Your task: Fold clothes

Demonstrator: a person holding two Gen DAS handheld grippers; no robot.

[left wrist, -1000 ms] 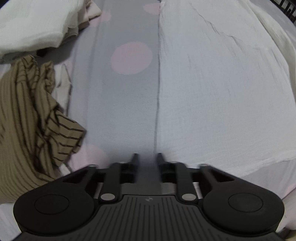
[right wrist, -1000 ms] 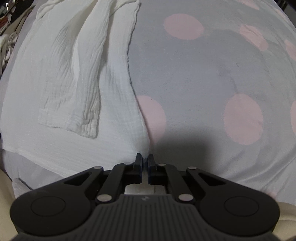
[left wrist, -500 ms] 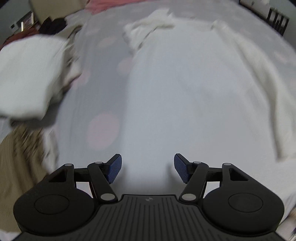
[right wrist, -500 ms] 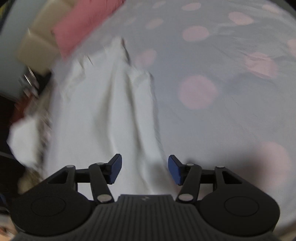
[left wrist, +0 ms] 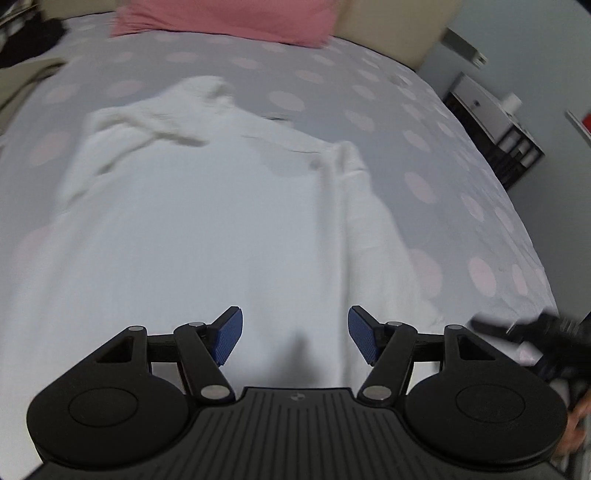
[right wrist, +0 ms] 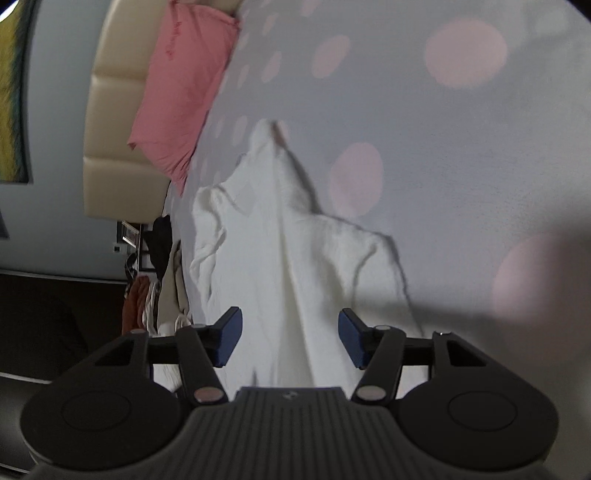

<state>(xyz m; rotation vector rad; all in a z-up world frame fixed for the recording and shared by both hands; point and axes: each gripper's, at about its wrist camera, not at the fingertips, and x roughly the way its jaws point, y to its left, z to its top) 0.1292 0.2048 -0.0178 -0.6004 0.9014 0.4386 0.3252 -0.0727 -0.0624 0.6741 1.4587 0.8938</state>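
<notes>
A white crinkled shirt [left wrist: 192, 221] lies spread on the grey bedspread with pink dots [left wrist: 424, 122], its collar end toward the pillow and both sleeves laid inward. My left gripper [left wrist: 294, 338] hovers open above the shirt's near hem, nothing between its blue pads. The right wrist view is rolled sideways, and the same shirt [right wrist: 288, 243] runs away from my right gripper [right wrist: 290, 341], which is open over the cloth with nothing gripped. That right gripper also shows as a dark blur at the lower right of the left wrist view.
A pink pillow [left wrist: 225, 16] and a cream headboard [right wrist: 110, 122] stand at the bed's far end. A dark shelf unit with white boxes [left wrist: 491, 125] is beside the bed on the right. More clothes [right wrist: 147, 295] are piled past the bed's edge in the right wrist view.
Both grippers went from shut at the shirt's edges to open. Both pulled back and tilted up, so the whole shirt and the pillow came into view. The right view rolled sideways.
</notes>
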